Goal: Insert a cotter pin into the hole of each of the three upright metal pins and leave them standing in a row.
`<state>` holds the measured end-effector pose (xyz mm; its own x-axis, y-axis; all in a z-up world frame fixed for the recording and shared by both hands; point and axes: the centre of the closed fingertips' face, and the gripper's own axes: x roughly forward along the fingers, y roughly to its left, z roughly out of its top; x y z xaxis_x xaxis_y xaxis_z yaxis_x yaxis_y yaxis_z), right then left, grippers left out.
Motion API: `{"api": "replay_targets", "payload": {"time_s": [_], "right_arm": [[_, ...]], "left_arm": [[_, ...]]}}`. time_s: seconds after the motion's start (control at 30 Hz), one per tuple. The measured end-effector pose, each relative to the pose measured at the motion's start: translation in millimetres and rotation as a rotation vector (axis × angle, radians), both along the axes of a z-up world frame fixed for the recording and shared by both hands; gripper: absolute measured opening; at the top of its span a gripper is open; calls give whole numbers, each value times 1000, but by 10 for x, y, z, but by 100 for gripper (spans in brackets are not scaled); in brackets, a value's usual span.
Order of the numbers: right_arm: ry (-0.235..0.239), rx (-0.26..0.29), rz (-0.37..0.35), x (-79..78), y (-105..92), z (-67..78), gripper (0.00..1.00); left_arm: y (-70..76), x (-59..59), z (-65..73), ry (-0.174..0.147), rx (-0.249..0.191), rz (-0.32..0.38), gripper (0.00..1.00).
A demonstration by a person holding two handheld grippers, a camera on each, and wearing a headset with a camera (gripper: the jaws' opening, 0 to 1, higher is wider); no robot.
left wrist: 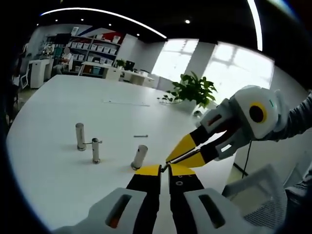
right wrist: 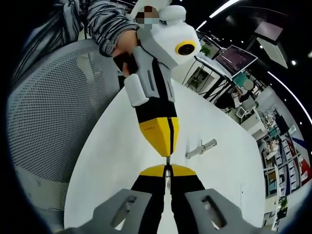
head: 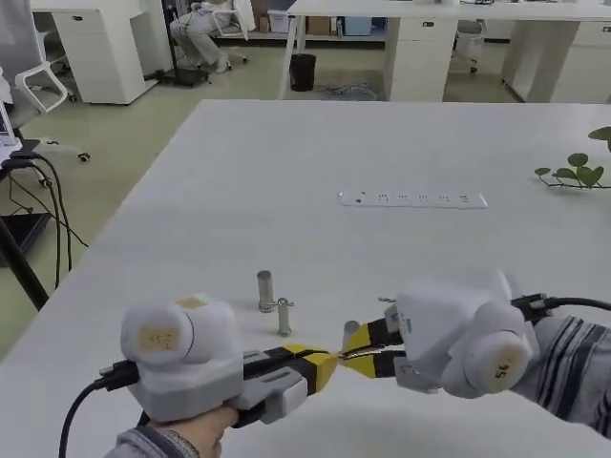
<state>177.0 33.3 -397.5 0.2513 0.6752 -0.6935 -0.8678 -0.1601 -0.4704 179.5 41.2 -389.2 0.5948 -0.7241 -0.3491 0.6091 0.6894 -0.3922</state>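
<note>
The left gripper (left wrist: 165, 169), black-jawed with yellow tips, is holding its jaws closed together above the white tabletop (left wrist: 53, 170). The right gripper (left wrist: 170, 160), white-bodied with yellow jaw tips, is reaching in from the right and pinching a thin grey cotter pin (left wrist: 184, 155), whose end is meeting the left tips. Beyond, a grey metal cylinder pin (left wrist: 80, 136) is standing upright. Just beside it a second pin (left wrist: 96, 151) is standing with a crosspiece through its top. A third pin (left wrist: 140, 157) is leaning. A small loose pin (left wrist: 141, 136) is lying farther back.

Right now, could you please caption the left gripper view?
Left gripper meets right gripper at a cotter pin beside three pins.
</note>
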Motion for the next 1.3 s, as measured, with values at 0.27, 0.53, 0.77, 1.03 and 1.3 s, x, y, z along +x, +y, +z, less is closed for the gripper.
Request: {"api": "replay_targets", "payload": {"time_s": [0.27,0.53,0.77,1.03,1.3], "right_arm": [[5,2,-14,16,-25,0,0],[45,-2,-35,32,-97,-34,1],[87,-19,-15,-46,-119,-94,0],[112,-25,-13,-93,-131,-103,0],[107,-38,-11,-98,-151,-96,0]], "left_arm": [[-58,-22,15,-78,65,-78,0],[-93,-94,-2,-199,192,-202,0],[-131,-163,2,-287,274,-312,0],[-94,-193,-12,-325,325,-365,0],[-89,-151,-24,-329,349,-341,1]]}}
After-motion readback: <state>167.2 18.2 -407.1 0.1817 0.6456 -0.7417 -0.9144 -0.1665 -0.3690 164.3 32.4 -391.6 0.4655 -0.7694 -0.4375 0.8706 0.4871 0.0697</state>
